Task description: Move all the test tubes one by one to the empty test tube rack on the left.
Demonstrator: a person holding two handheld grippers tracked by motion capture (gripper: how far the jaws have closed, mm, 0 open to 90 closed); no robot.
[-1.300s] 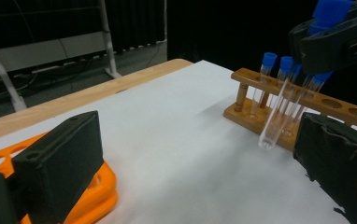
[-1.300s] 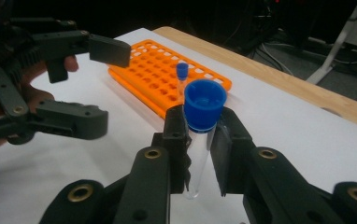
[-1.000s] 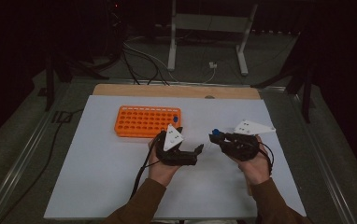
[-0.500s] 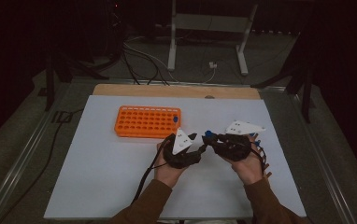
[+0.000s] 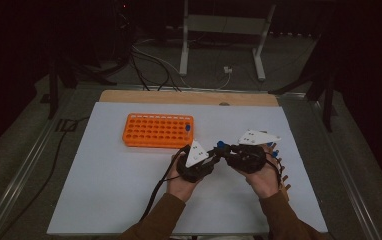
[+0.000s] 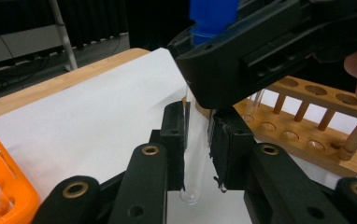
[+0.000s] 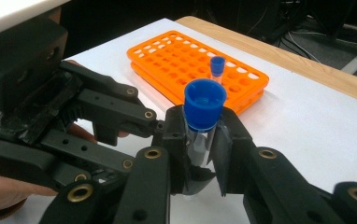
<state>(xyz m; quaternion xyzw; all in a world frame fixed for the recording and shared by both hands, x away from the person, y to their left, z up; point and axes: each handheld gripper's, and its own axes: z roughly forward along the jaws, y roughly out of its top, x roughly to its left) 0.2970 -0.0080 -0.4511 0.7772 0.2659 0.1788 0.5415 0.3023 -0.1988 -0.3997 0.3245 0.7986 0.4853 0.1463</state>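
Just been closing the jaws of the left gripper [image 6: 197, 144], and now pinching the lower glass of the test tube [image 6: 191, 193] between both pads, the rounded bottom hanging free below. Gripping the same tube higher up with the right gripper [image 7: 200, 140], jaws narrow and pressed on the glass just under the blue cap [image 7: 205, 103]. Held upright between the two tools, above the white sheet [image 5: 104, 175], near the middle of the table in the high view.

Outward from there: at ten o'clock of the meeting grippers, near but apart, the orange rack [image 5: 154, 131], with one more capped tube [image 5: 188, 129] standing at its right end and the other holes seemingly empty. At four o'clock, under and beside the right hand, the wooden rack [image 6: 307, 116], with at least one clear tube in it.

Judged as midway: tube already out of any rack and secured at both ends. Probably left to do: passing it over or unscrewing the cap, then seating it in a rack. Cannot tell which rack.
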